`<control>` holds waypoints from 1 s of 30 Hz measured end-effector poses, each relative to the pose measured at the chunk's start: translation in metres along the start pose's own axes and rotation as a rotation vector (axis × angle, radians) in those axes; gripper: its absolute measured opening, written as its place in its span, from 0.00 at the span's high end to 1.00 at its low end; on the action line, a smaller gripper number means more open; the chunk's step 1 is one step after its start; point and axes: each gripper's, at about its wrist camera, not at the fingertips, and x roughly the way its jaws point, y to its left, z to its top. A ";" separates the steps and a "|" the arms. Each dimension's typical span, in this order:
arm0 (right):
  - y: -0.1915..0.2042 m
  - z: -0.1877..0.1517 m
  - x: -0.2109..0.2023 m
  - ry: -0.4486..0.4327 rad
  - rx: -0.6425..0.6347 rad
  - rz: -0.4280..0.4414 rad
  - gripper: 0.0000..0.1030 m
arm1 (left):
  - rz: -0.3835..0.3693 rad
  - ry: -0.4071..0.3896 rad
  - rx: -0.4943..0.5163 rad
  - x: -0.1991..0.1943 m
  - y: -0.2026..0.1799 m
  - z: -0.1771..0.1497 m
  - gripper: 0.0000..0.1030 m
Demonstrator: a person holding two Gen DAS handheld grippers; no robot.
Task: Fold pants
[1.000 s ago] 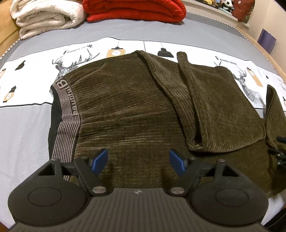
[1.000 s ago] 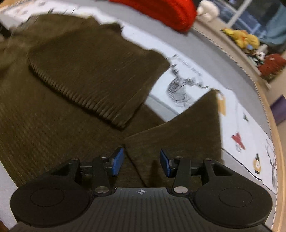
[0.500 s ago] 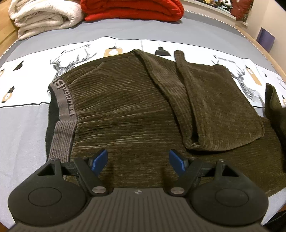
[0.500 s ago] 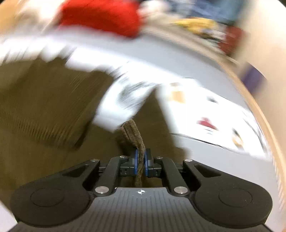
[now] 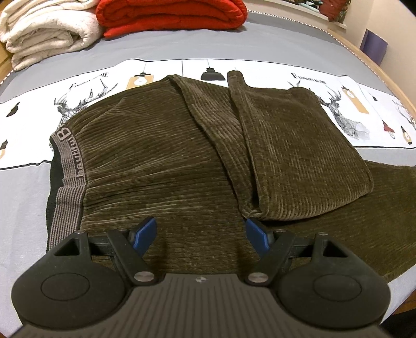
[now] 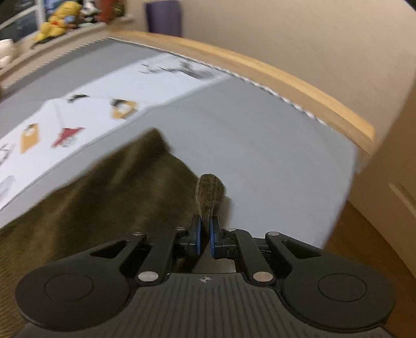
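Olive-brown corduroy pants (image 5: 161, 161) lie on the bed, grey waistband (image 5: 69, 166) at the left. One leg (image 5: 293, 156) is folded back over the body; the other runs off to the right. My left gripper (image 5: 201, 234) is open and empty, hovering over the near edge of the pants. In the right wrist view my right gripper (image 6: 205, 239) is shut on a pinch of the pant leg (image 6: 209, 193), and the leg fabric (image 6: 104, 202) trails to the left, blurred.
A folded red blanket (image 5: 171, 13) and white blanket (image 5: 44, 33) lie at the bed's far side. The grey and white printed bedcover (image 5: 234, 46) surrounds the pants. A wooden bed rail (image 6: 286, 78), wall and floor (image 6: 377, 249) lie to the right.
My right gripper shut on the pant leg's end and swung it rightward toward the bed's edge. The right leg now lies flatter. My left gripper stayed open and nearly still.
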 end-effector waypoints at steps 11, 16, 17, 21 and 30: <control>-0.009 -0.009 0.019 0.012 0.089 -0.090 0.97 | -0.035 0.019 -0.002 0.002 0.002 -0.002 0.22; 0.019 -0.010 -0.009 -0.061 -0.043 -0.154 0.92 | -0.076 0.082 0.015 0.010 0.005 -0.014 0.25; 0.025 -0.009 -0.018 -0.095 -0.061 -0.174 0.85 | -0.082 0.122 0.044 0.016 0.002 -0.020 0.31; 0.054 -0.009 -0.057 -0.240 -0.090 -0.131 0.65 | -0.050 0.266 0.161 0.038 -0.008 -0.044 0.47; 0.174 -0.014 -0.088 -0.207 -0.192 0.527 0.58 | -0.108 -0.008 0.093 -0.008 -0.009 -0.012 0.47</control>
